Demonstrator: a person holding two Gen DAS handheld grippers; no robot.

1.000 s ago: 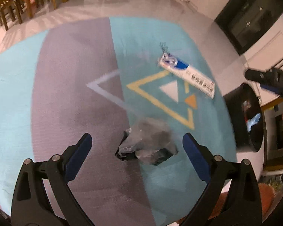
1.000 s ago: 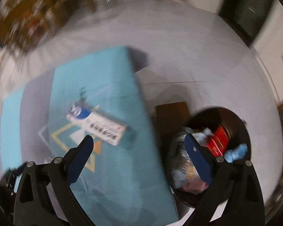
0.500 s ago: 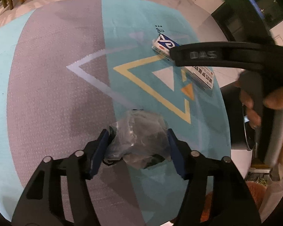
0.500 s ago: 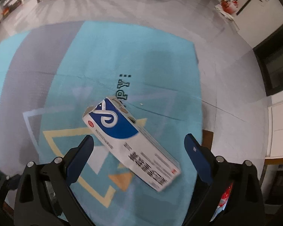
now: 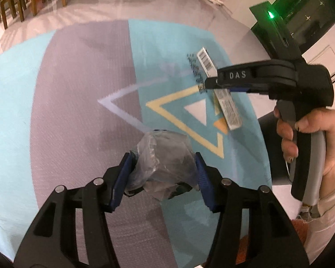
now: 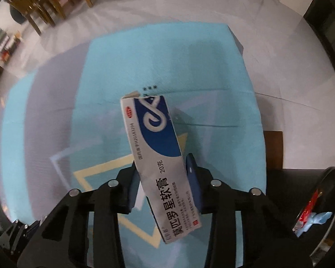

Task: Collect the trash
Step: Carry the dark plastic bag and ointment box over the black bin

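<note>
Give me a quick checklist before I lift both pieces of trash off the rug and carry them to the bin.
1. Left claw closed on the crumpled plastic wrapper: ok, jaws just closed in, pads press both sides.
2. Right claw closed on the ointment box: ok, jaws just closed onto its sides.
3. Box held near its middle: ok.
4. Wrapper fully clear of the rug: cannot tell.
5. Bin in sight: ok, at lower right, already holding trash.
</note>
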